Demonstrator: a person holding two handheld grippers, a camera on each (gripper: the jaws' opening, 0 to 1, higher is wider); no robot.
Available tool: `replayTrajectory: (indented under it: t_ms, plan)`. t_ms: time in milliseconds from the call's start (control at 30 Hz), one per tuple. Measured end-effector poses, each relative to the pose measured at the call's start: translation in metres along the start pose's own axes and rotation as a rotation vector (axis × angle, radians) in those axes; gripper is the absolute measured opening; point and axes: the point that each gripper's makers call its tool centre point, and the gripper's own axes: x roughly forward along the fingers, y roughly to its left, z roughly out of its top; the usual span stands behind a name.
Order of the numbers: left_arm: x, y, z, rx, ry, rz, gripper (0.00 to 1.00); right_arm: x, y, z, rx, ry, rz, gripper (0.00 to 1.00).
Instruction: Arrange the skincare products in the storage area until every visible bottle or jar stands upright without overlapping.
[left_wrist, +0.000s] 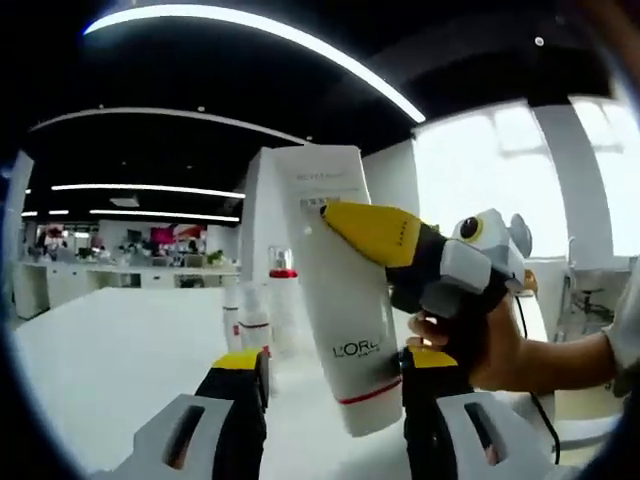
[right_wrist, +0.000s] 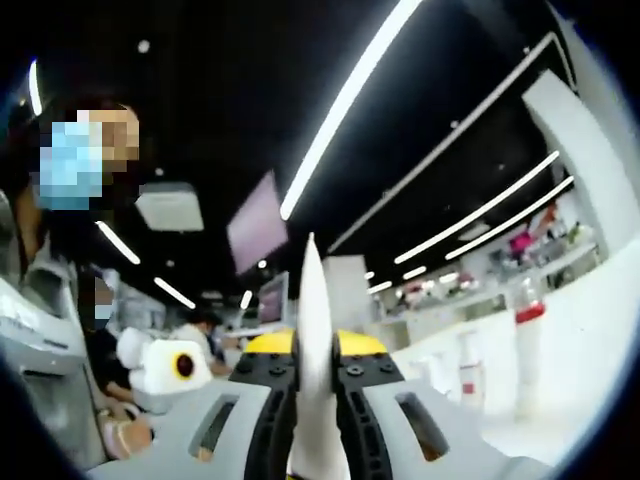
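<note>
A: Left gripper view first. What's the left gripper (left_wrist: 335, 385) doing?

B: Its jaws are standing spread, yellow-tipped, rising from the bottom. The white tube (left_wrist: 335, 290) is sitting between them, cap end down near the table (left_wrist: 110, 350), with a red band near the cap and dark lettering above it. Can't tell if either jaw is touching it.

A: Who's holding the tube then?

B: The right gripper (left_wrist: 335, 215) is coming in from the right, its yellow tip lying against the tube's upper part. A hand (left_wrist: 480, 345) is gripping its handle.

A: Right gripper view?

B: The right gripper's (right_wrist: 313, 375) jaws are pressing together on the tube's (right_wrist: 313, 330) flat crimped end, seen edge-on as a thin white blade sticking up between them. The left gripper (right_wrist: 165, 368) is showing at lower left, a white body with a round lens.

A: Tube upright?

B: Leaning a bit, top tilting left in the left gripper view. Whether the cap is resting on the table, I cannot tell.

A: Other products?

B: A red-capped bottle (left_wrist: 282, 300) and smaller white bottles (left_wrist: 250, 320) are standing upright on the table behind the tube, close together. In the right gripper view the red-capped bottle (right_wrist: 528, 350) is standing at right.
</note>
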Motion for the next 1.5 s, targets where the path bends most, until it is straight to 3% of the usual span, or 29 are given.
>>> replayTrajectory:
  t_ms: [200,433,667,767,900,1133,1167,1200,1333,1500]
  plan:
    - [-0.008,0.011,0.000,0.042,0.011,0.054,0.62,0.002,0.004,-0.003,-0.012,0.015,0.013,0.11]
    - [-0.015,0.016,-0.009,0.111,0.044,0.094,0.54,0.005,0.011,-0.017,-0.098,0.085,0.015,0.11]
    - [-0.019,0.030,-0.020,0.129,0.110,0.138,0.49,0.006,0.004,-0.029,-0.109,0.143,-0.024,0.12]
    - [-0.019,0.035,-0.028,0.150,0.138,0.157,0.48,0.005,-0.002,-0.040,-0.119,0.198,-0.062,0.12]
    - [-0.021,0.036,-0.032,0.112,0.131,0.152,0.47,0.006,0.004,-0.043,-0.166,0.205,-0.045,0.12]
    - [-0.031,0.043,-0.032,0.077,0.123,0.127,0.50,0.006,-0.003,-0.042,-0.134,0.183,-0.055,0.13]
    - [-0.033,0.040,-0.035,0.118,0.146,0.078,0.50,0.006,-0.004,-0.043,-0.133,0.181,-0.051,0.13]
    - [-0.036,0.042,-0.037,0.116,0.158,0.072,0.51,0.006,-0.004,-0.042,-0.128,0.178,-0.047,0.13]
    - [-0.050,0.059,-0.039,0.061,0.166,0.088,0.58,0.006,-0.004,-0.043,-0.126,0.171,-0.040,0.14]
    - [-0.069,0.094,-0.031,0.016,0.119,0.166,0.57,0.005,-0.003,-0.044,-0.125,0.184,-0.028,0.14]
